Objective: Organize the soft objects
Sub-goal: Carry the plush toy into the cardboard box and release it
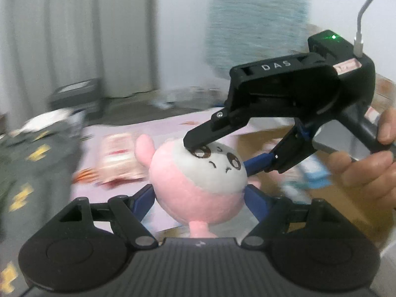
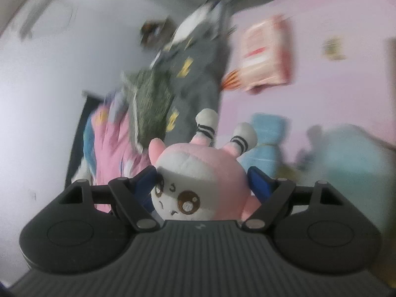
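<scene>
Both tongs grip the same pink-and-white plush toy, which hangs in the air between them.

In the left wrist view, the left tongs clamp the toy's pink lower body, one blue-padded finger pressed into each flank, with a small pink limb poking down toward the camera. The right tongs come in from the upper right and close on the toy's white face: the upper black finger presses just above one embroidered eye, and the lower blue-tipped finger sits against the far side of the head. A hand grips the handle of those right tongs at the right edge, and a white cable plugs into their top beside a green light.

In the right wrist view, the right tongs squeeze the plush toy across its head, the face turned toward the camera and two striped feet pointing away.

Beyond the toy lies a pink bed sheet. Further off to the left of the left tongs sits a grey garment with yellow marks, blurred, and past the toy a red-and-white packet rests on the sheet. A light blue soft item lies just beyond the toy's feet. Pale curtains hang at the back.
</scene>
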A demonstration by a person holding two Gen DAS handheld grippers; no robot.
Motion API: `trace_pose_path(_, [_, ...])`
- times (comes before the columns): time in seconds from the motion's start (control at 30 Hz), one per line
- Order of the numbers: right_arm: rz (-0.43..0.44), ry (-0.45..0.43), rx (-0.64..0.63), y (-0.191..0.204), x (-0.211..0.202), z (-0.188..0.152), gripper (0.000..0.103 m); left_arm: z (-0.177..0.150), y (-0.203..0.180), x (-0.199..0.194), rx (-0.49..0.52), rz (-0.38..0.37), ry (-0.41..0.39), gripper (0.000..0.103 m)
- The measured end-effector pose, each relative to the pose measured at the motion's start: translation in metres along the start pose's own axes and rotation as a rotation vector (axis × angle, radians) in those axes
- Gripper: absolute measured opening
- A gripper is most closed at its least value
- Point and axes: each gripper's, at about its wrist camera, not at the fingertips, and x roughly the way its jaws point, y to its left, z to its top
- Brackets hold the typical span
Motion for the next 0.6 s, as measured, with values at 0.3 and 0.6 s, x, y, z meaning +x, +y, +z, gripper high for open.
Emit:
trace_pose_path(0.3, [-0.122,-0.26,0.236,-0.111,-0.157,-0.062,0.081,0.028,-0.13,0.065,0.153,-0.307,0.13,0.08])
trace_pose_path(0.6, [-0.256,-0.337,0.379,-0.2,-0.189,-0.086,0.081,0.027,-0.191,0.153,0.266,-0.305,0.311,0.077])
